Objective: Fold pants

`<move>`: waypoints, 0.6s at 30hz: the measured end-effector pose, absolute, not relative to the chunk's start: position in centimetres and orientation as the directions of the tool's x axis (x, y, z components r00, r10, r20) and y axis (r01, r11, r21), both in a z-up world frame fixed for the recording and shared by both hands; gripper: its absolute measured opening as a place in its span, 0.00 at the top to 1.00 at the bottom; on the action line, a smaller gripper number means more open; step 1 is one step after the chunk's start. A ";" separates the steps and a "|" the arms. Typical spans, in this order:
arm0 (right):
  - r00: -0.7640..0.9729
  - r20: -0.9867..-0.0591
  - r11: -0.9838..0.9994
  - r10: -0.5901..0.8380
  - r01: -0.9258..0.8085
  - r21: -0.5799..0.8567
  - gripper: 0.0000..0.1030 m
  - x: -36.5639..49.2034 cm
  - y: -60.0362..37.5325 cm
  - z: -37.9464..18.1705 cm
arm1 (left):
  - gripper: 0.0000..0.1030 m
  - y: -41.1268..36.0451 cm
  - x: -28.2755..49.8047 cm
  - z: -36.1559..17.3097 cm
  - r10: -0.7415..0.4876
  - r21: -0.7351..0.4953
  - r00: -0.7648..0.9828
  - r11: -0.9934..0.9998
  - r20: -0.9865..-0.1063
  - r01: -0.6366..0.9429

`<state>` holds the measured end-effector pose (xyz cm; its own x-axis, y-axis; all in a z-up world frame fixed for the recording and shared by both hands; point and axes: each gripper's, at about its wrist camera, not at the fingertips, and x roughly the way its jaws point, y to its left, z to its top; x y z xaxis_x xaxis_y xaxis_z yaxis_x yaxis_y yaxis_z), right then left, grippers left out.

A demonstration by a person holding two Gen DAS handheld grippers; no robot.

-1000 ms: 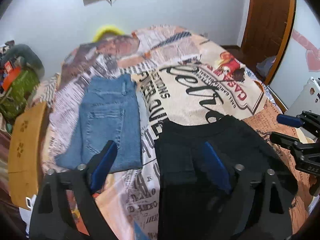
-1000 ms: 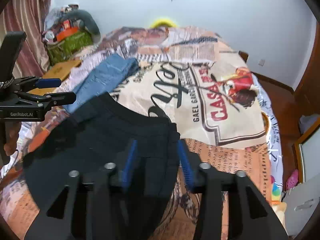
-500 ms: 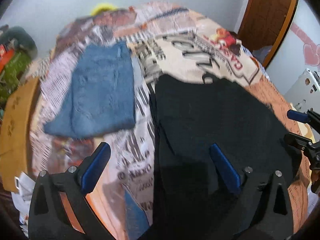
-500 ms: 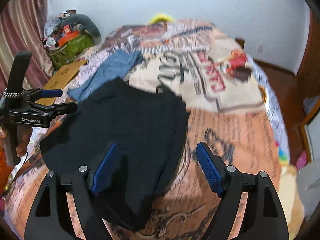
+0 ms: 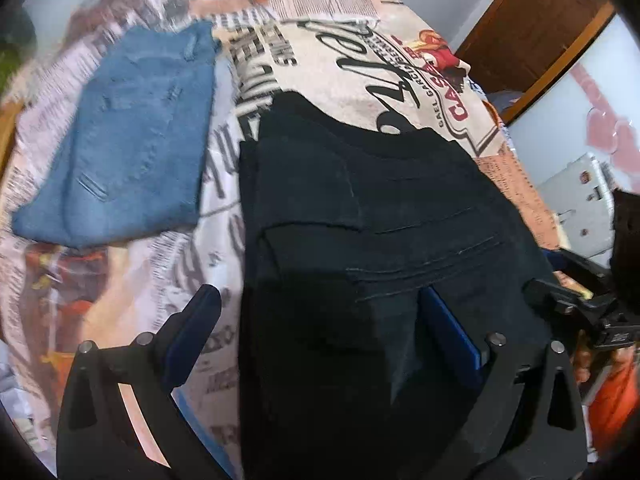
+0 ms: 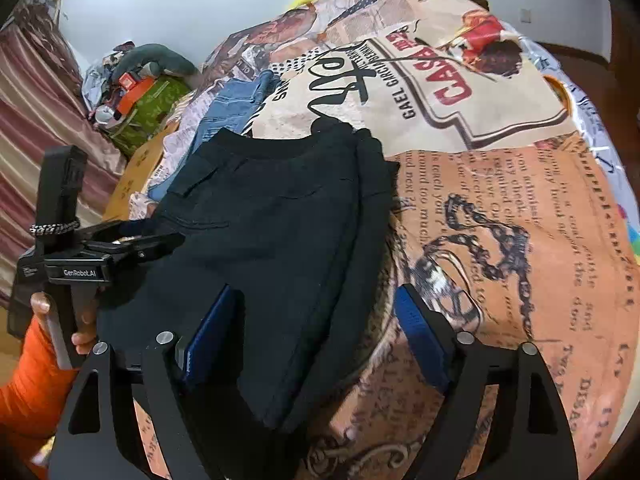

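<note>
My black pants (image 5: 360,220) lie folded on the bedspread (image 6: 500,200), just beside the jeans (image 5: 128,136) (already folded). Their long axis runs away from me, between both grippers. My left gripper (image 5: 320,336) and right gripper (image 6: 312,328) are both spread wide, straddling the near end, neither nearer.

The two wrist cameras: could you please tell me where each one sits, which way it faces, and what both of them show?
Left wrist: sits behind the open left gripper, looking forward over the black pants on the bed; blue jeans lie left, right gripper at the right edge.
Right wrist: sits behind the open right gripper, facing the pants' right edge; left gripper and holding hand show left.
Shared: pants, jeans, bed.
</note>
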<state>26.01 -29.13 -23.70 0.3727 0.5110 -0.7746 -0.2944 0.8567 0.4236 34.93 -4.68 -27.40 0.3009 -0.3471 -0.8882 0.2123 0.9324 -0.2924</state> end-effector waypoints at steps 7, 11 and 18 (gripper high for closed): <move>0.321 -0.751 0.813 0.576 -0.313 0.490 0.25 27.2 -28.5 -24.3 | 0.06 -4.0 36.4 -29.0 -0.494 -0.470 0.169 0.867 -0.853 0.166; 0.308 -0.746 0.803 0.591 -0.317 0.505 0.36 27.5 -28.1 -24.3 | 0.18 -4.3 36.2 -28.4 -0.490 -0.465 0.179 0.869 -0.853 0.167; 0.341 -0.740 0.813 0.580 -0.309 0.494 0.69 27.0 -28.7 -23.6 | 0.41 -5.0 34.8 -26.9 -0.448 -0.409 0.238 0.891 -0.862 0.199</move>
<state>27.02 -28.68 -23.55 0.3412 0.5796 -0.7400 -0.3088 0.8127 0.4941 34.80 -5.01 -26.90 0.2378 -0.4484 -0.8616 0.1993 0.8907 -0.4085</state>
